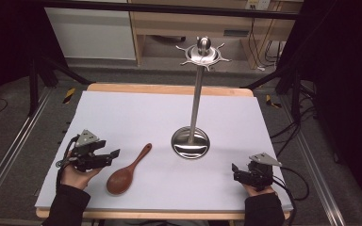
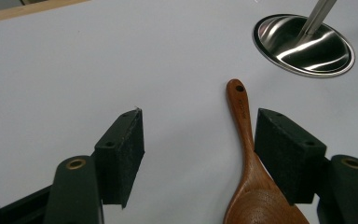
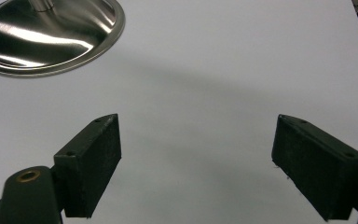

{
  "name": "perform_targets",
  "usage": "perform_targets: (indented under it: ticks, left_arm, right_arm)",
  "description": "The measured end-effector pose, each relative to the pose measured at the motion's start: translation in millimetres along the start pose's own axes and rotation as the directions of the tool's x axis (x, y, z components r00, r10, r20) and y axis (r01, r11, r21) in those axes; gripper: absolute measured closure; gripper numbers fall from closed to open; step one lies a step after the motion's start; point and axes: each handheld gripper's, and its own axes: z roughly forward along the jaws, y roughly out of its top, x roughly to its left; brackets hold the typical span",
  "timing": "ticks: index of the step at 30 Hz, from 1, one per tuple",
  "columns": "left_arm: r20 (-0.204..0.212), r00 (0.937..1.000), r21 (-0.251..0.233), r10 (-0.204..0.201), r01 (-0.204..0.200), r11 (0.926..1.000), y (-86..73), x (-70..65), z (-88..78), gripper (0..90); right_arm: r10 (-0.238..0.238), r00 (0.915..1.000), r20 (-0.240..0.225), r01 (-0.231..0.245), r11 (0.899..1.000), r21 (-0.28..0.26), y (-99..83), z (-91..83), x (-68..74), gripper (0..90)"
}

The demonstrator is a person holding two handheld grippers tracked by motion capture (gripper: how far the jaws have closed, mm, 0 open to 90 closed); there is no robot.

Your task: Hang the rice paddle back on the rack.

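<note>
A brown wooden spoon (image 1: pixel 126 172) lies flat on the white table cover (image 1: pixel 136 117), bowl toward me and handle pointing to the far right. Its handle (image 2: pixel 240 112) runs close along the inside of my left gripper's right jaw. My left gripper (image 1: pixel 114 155) is open, just left of the spoon, with nothing held. A steel utensil stand (image 1: pixel 197 94) rises from a round base (image 1: pixel 190 142) (image 2: pixel 304 45) (image 3: pixel 51 35) at table centre, with hooks around its top. My right gripper (image 1: pixel 235 170) (image 3: pixel 196 158) stands open over bare cover at the front right.
The table's wooden edge (image 1: pixel 169 88) shows along the far side. Beyond it are a wooden shelf unit (image 1: pixel 188 28) and floor cables (image 1: pixel 292 127). Dark frame legs stand at both far corners.
</note>
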Motion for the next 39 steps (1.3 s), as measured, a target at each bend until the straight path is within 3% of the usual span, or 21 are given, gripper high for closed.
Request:
perform_targets:
  ticks: [25, 39]
  left_arm:
    - [0.041, 0.9972, 0.088, 0.062, -0.066, 0.9939, 9.5, -18.2, 20.5, 34.8]
    - [0.077, 0.9918, 0.159, 0.102, -0.113, 0.9808, 14.3, -27.4, 29.7, 37.8]
  right_arm:
    - [-0.010, 0.9999, 0.006, 0.010, 1.000, 0.003, 0.0, 1.4, 0.6, 16.4]
    - [-0.010, 0.9999, 0.003, 0.010, 1.000, 0.008, -0.1, 1.5, 1.1, 16.5]
